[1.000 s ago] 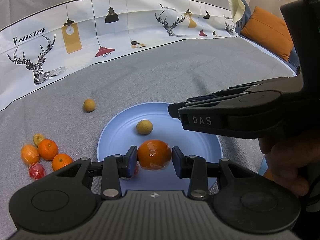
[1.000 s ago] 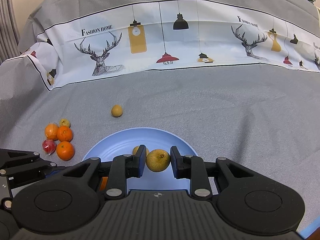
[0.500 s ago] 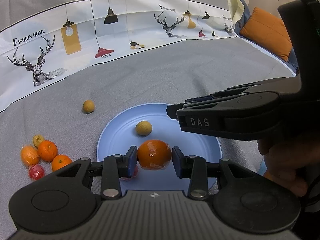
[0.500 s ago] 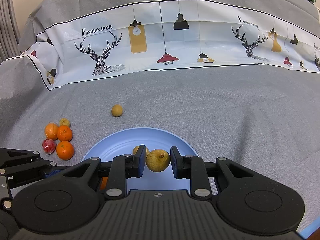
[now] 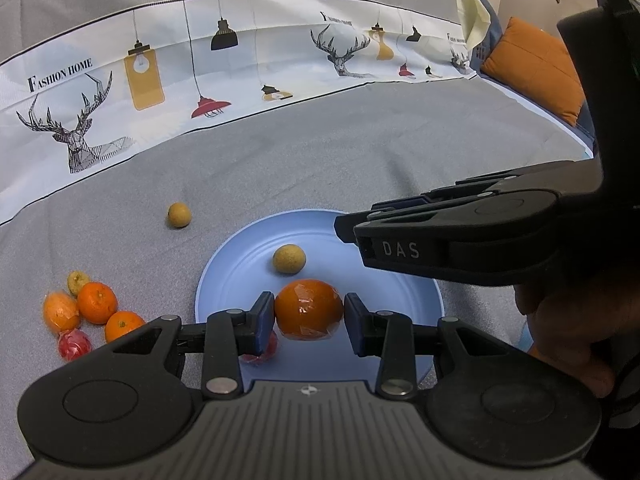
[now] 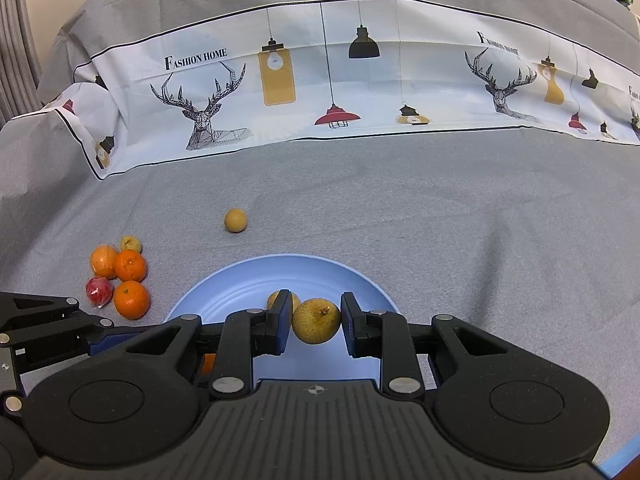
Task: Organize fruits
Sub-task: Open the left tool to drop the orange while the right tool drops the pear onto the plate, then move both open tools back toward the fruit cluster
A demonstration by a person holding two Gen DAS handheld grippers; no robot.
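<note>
A blue plate (image 5: 240,280) (image 6: 224,292) lies on the grey cloth. My left gripper (image 5: 309,320) is shut on a wrapped orange (image 5: 309,314) just above the plate's near part. A small tan fruit (image 5: 289,258) lies on the plate, and a red fruit (image 5: 264,354) peeks out under my left finger. My right gripper (image 6: 314,322) is shut on a yellow-brown pear-like fruit (image 6: 316,321) over the plate, with the tan fruit (image 6: 276,300) half hidden behind its left finger. The right gripper's side shows in the left wrist view (image 5: 460,240).
A cluster of oranges (image 5: 96,304) (image 6: 128,280), a red wrapped fruit (image 5: 74,344) (image 6: 98,290) and a small yellow fruit (image 5: 78,280) lies left of the plate. A lone tan fruit (image 5: 179,214) (image 6: 235,220) sits beyond it. An orange cushion (image 5: 536,64) is far right.
Almost nothing has changed. The left view has shifted very slightly; both grippers still hold their fruits over the plate.
</note>
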